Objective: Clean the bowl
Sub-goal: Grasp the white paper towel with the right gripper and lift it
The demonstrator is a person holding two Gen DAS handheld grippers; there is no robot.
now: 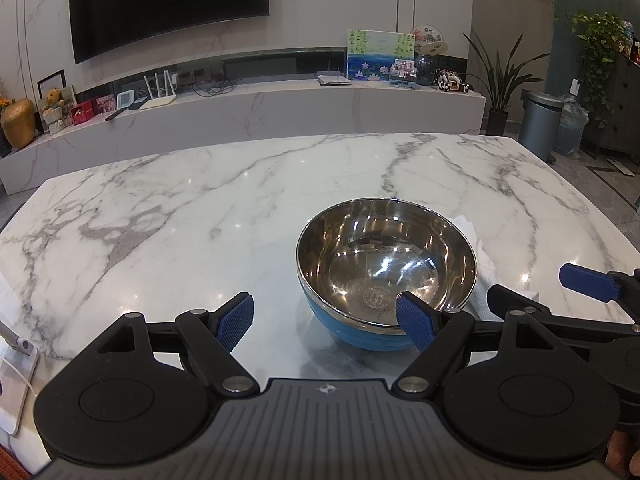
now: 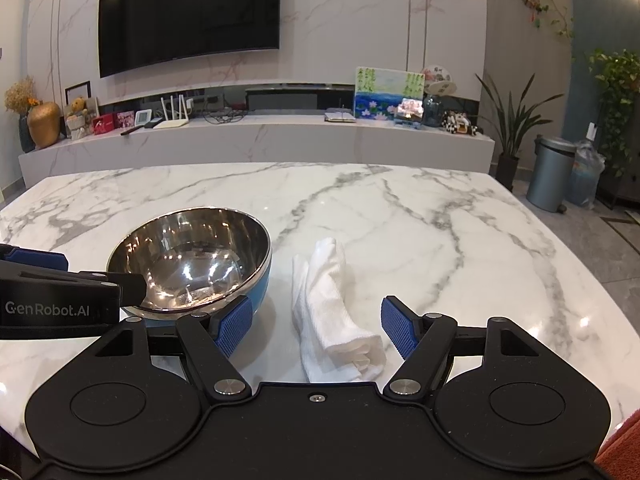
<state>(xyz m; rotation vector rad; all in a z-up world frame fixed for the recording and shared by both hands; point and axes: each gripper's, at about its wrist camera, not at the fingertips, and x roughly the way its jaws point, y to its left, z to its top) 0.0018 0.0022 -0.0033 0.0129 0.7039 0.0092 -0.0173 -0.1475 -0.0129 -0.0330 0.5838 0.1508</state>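
A steel bowl (image 2: 188,260) sits upright near the tabletop's (image 2: 400,208) near edge, a folded white cloth (image 2: 336,304) just beside it. Both claws gape empty: the right claw (image 2: 316,326) straddles the cloth, probably to grab it; the left claw (image 1: 326,320) nears the bowl's rim, likely to steady it.

Black linkage arms, silver pivot screws, blue ribbed pads (image 2: 234,326); white "GenRobot.AI" lettering (image 2: 47,309) left of pads.

Left gripper (image 1: 326,322) fingers spread wide and level, right gripper (image 2: 316,326) fingers likewise apart, nothing held
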